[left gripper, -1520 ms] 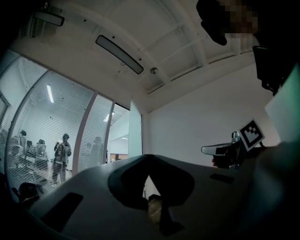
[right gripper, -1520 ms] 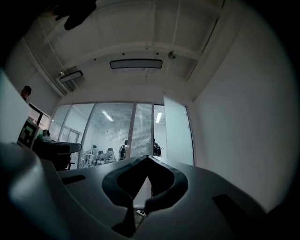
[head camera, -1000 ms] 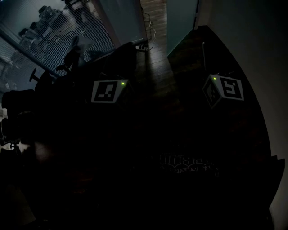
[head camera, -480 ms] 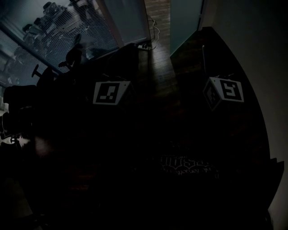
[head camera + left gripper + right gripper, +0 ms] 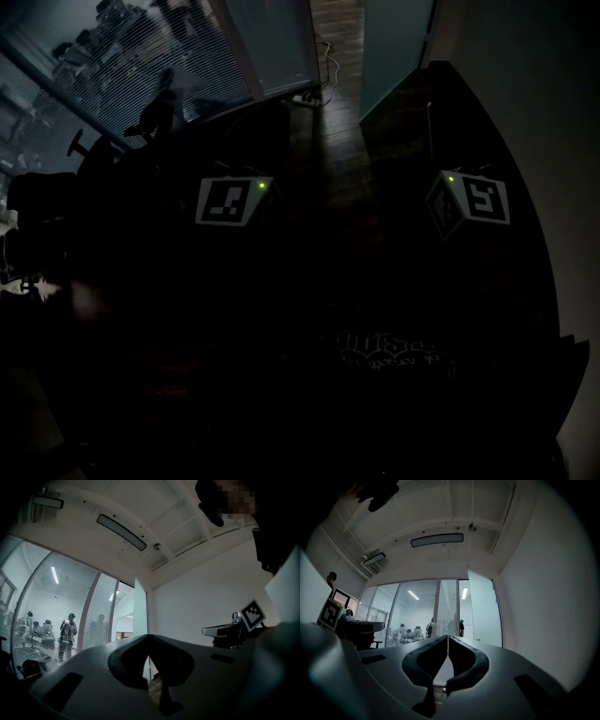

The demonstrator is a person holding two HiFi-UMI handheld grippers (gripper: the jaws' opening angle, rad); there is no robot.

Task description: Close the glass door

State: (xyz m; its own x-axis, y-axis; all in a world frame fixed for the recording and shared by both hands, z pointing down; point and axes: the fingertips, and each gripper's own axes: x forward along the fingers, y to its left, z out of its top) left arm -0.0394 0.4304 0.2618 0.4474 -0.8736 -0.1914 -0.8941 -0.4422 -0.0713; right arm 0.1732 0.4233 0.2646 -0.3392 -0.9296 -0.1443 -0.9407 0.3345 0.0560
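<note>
The frosted glass door (image 5: 394, 42) stands open at the far end of the dark wooden floor, against the white wall on the right. It also shows as a pale upright panel, the door (image 5: 140, 609) in the left gripper view and the door (image 5: 484, 609) in the right gripper view, a good way ahead of both grippers. My left gripper (image 5: 148, 636) is shut with nothing between its tips. My right gripper (image 5: 448, 637) is shut and empty too. In the head view only their marker cubes stand out, the left cube (image 5: 230, 202) and the right cube (image 5: 472, 202).
A glass wall with striped blinds (image 5: 159, 47) runs along the left, with people standing behind it (image 5: 68, 632). Dark office chairs (image 5: 42, 220) stand at the left. A cable and power strip (image 5: 314, 89) lie on the floor by the doorway. The white wall (image 5: 553, 112) bounds the right.
The head view has drifted a little, so the door and doorway sit slightly further right in the picture. Both grippers keep their pose and stay shut.
</note>
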